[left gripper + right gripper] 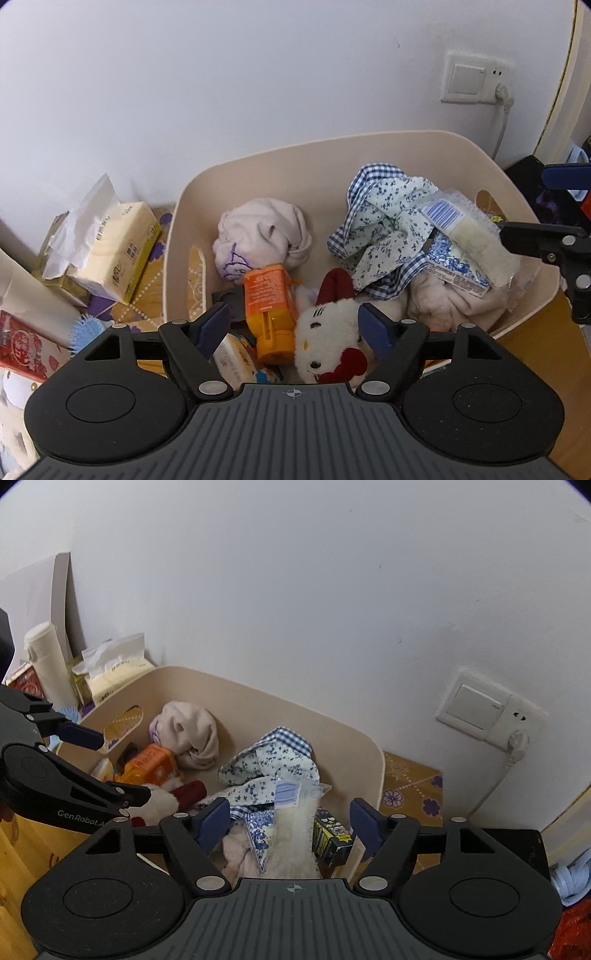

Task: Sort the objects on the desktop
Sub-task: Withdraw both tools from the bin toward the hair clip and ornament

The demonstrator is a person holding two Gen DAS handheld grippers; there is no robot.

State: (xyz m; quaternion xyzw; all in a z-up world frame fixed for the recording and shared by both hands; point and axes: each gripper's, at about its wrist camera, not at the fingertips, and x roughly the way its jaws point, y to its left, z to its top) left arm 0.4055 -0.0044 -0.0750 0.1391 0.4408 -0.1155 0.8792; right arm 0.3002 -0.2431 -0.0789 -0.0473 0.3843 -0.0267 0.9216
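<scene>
A beige bin (pixel 369 147) holds several things. My left gripper (pixel 295 325) hangs open just above an orange bottle (pixel 269 302) and a white cat plush with a red bow (pixel 328 343), gripping neither. Also in the bin are a pink cloth (pixel 262 236), a floral and checked cloth (pixel 384 229), a clear packet of white grains (pixel 472 236) and a blue-white carton (pixel 450 269). My right gripper (pixel 290 816) stands open over that clear packet (pixel 291 830), its pads apart from it. A black-yellow box (pixel 330 836) lies beside the packet.
Left of the bin lie a yellow tissue pack (pixel 118 251), a blue hairbrush (pixel 86 330) and a red packet (pixel 22 347). A white flask (pixel 48 661) stands by the wall. A wall socket (pixel 476 79) has a cord plugged in. Wooden tabletop (pixel 546 350) shows at right.
</scene>
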